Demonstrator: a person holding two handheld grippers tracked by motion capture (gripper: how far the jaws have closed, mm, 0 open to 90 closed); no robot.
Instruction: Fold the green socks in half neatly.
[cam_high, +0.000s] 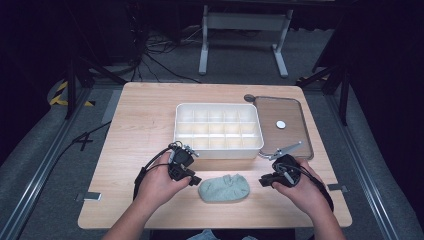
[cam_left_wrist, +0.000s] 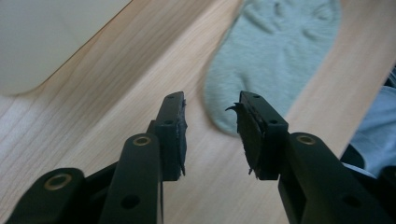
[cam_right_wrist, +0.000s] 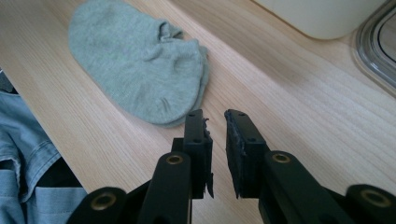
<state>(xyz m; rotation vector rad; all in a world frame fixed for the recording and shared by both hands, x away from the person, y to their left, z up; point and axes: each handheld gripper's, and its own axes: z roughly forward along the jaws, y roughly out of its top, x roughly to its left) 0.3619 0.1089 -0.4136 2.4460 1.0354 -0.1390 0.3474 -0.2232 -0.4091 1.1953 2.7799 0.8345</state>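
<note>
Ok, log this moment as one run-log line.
left tool: open, empty, left of sock | right tool: open, empty, right of sock | grey sock: flat on table, untouched | divided bin: behind sock

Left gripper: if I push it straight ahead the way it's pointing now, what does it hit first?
Most likely the grey sock. The left gripper is open and empty, aimed at the sock's near edge just beyond its tips, over bare table. Depth is hard to judge.

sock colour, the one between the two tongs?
Pale grey-green, plain knit, no pattern. The sock shows best in the right gripper view.
</note>
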